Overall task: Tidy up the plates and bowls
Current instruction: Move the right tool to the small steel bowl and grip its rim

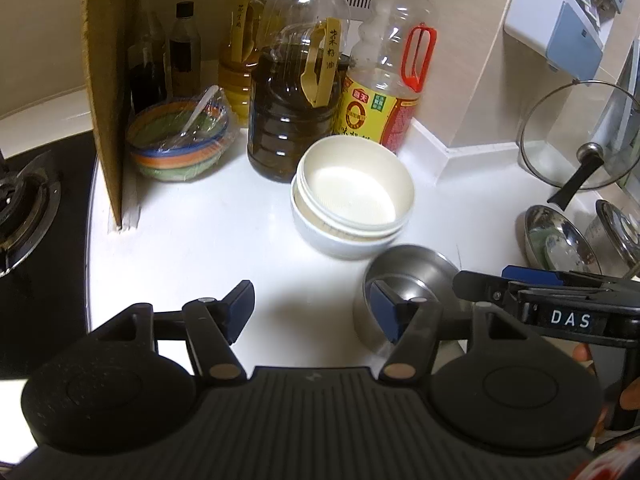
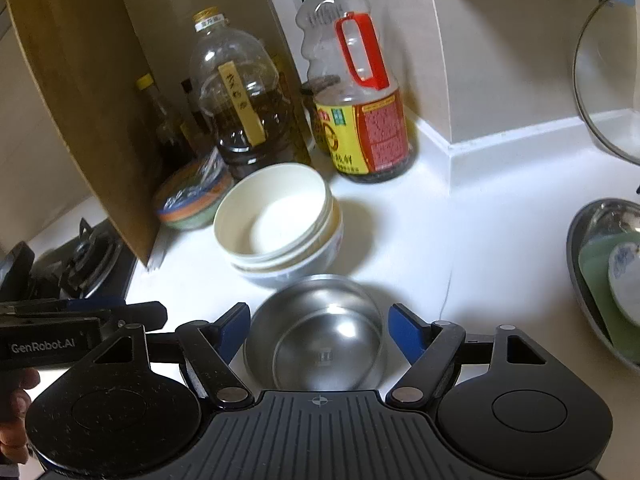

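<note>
Left wrist view: your left gripper is spread over bare counter, holding nothing; stacked bowls sit ahead, likely gathered for tidiness.
Right wrist view: your right gripper straddles the steel bowl, pads clear, probably lining up.

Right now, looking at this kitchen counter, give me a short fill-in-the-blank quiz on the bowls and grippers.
1. The steel bowl sits between the open fingers of the ____ gripper.
2. The cream bowl is nested in a ____ bowl.
3. The striped bowl is covered in plastic wrap, with a ____ poking out.
4. The left gripper holds ____.

Missing words: right; white; spoon; nothing
</note>
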